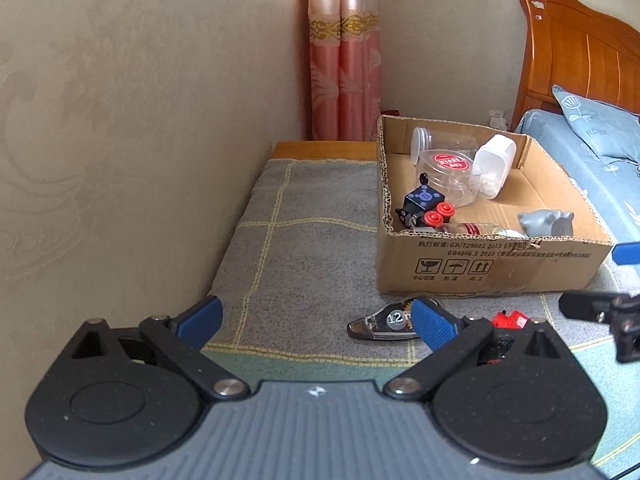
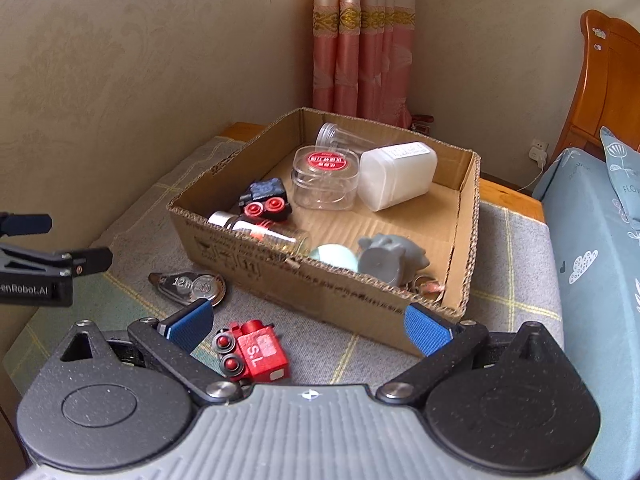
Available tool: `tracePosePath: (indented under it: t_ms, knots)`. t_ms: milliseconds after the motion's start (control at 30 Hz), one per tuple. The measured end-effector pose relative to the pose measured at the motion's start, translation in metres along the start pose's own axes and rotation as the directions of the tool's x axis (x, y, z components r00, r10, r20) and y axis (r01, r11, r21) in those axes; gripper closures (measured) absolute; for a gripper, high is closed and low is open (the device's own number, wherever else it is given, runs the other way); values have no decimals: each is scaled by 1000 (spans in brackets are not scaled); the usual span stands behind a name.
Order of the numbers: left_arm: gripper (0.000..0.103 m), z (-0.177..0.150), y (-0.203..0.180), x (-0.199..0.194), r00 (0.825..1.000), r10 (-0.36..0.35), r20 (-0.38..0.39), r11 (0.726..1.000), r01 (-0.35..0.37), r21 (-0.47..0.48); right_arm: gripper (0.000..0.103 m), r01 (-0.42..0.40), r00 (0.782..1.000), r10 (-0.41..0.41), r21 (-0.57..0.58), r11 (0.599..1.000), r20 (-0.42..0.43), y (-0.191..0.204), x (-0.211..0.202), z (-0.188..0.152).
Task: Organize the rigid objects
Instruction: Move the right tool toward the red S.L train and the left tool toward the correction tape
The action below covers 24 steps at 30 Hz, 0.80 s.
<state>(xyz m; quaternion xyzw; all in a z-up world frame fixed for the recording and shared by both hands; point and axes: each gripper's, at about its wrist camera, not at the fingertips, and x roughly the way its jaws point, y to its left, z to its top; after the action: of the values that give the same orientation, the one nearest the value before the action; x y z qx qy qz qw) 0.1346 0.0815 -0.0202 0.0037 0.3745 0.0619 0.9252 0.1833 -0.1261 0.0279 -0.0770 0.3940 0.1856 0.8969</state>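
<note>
Main risk we see: the red train [image 2: 254, 354] sits low left in the right view, beside the right claw's [image 2: 308, 326] left finger, not between them, so closing now could knock it aside. The tape [image 1: 386, 320] lies flat and may slip. Both claws gape wide and empty; the left claw [image 1: 316, 318] hovers level, the box [image 1: 480, 268] upper right.

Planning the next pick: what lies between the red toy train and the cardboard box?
Only bare gray blanket, as the right wrist view shows, between the red toy train and the cardboard box.
</note>
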Motion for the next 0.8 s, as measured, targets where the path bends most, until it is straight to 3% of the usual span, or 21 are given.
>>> tracePosePath:
  t_ms: [233,433,800]
  knots:
    - [3,-4,5,3,1000,-1,-8,1000,1,-13,0,26,998,-26,-1,1000,-54,28,49,-20]
    - [3,-7,6,7,1000,-6,-23,1000,5,-13,0,80,996,-79,31,996,-32,37,71,-23]
    - [3,-8,-7,15,999,-12,-49,1000,13,19,0,144,988,-137,101,984,-72,3,64,-45]
